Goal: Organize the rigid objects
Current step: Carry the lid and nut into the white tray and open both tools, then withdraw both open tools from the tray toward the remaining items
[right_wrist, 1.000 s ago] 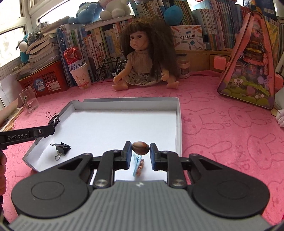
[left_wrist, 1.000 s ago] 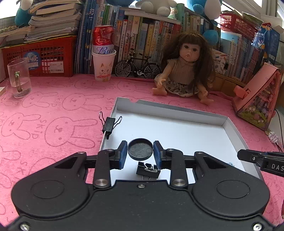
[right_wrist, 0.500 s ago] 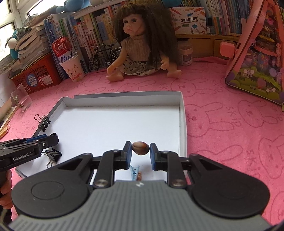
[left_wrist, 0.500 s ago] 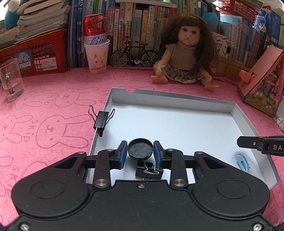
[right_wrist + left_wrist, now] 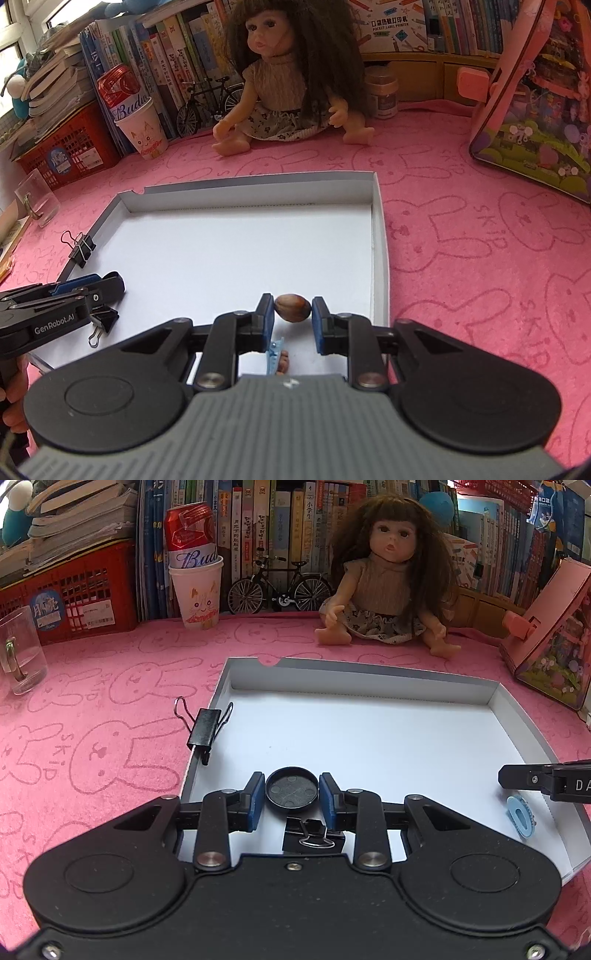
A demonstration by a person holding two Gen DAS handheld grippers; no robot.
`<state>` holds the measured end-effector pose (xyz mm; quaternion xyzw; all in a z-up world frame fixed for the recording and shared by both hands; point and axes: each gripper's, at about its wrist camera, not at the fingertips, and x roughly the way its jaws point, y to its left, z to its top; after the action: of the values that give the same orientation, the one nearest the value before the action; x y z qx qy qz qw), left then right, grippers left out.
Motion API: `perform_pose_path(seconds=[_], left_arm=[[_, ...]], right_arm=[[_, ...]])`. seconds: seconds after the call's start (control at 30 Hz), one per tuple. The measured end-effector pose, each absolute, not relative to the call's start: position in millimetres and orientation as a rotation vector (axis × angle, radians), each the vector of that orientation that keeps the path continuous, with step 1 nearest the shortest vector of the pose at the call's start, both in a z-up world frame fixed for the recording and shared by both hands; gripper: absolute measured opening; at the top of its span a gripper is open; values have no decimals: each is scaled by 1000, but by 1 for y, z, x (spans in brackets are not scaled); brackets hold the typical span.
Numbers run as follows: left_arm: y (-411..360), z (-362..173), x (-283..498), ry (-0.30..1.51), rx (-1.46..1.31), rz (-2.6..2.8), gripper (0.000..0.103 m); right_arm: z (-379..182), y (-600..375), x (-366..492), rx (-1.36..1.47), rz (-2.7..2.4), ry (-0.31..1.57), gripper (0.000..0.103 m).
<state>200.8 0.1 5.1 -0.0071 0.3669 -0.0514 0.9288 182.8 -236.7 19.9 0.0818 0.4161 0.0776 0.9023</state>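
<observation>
My left gripper (image 5: 291, 794) is shut on a round black lid (image 5: 291, 791), held over the near left corner of the white tray (image 5: 354, 672). A black binder clip (image 5: 312, 836) lies in the tray just under it. Another binder clip (image 5: 205, 727) is clipped on the tray's left wall. My right gripper (image 5: 293, 314) is shut on a brown nut (image 5: 292, 307) over the tray's near right part (image 5: 380, 258). A blue hair clip (image 5: 275, 352) lies under it and also shows in the left wrist view (image 5: 520, 816).
A doll (image 5: 388, 579), a toy bicycle (image 5: 279, 587), a can in a paper cup (image 5: 195, 576), a red basket (image 5: 66, 590) and books stand behind the tray. A glass mug (image 5: 20, 653) is at the left, a pink house-shaped case (image 5: 554, 635) at the right.
Both grippers have moved forward over the tray, each keeping its hold. The blue hair clip has come into the left wrist view.
</observation>
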Motion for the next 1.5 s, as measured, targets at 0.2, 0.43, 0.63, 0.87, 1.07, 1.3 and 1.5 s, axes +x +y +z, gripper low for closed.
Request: perform_pose_path(seconds=[0.2,0.43,0.63,0.87,1.07,1.3,1.5], left_arm=[[-1,5,199,745,-8,-102,30],[1,8,194,729,-1,-93,42],[0,17,185,701,3,-105,53],[-2,29,162,647,8,-121,69],[-5,34,134,616,15,-157,77],[-6,40,107,588,18,-182,78],[-6,44,89,578,27,-205,79]], right_arm=[[16,-236,183,167,163,864,27],[17,-237,179,170,179,843,31],[21,-236,171,149,187,806,51],[28,-233,155,97,192,742,66],[27,-228,135,59,214,687,81],[27,-223,114,54,233,648,84],[31,-224,98,60,245,618,86]])
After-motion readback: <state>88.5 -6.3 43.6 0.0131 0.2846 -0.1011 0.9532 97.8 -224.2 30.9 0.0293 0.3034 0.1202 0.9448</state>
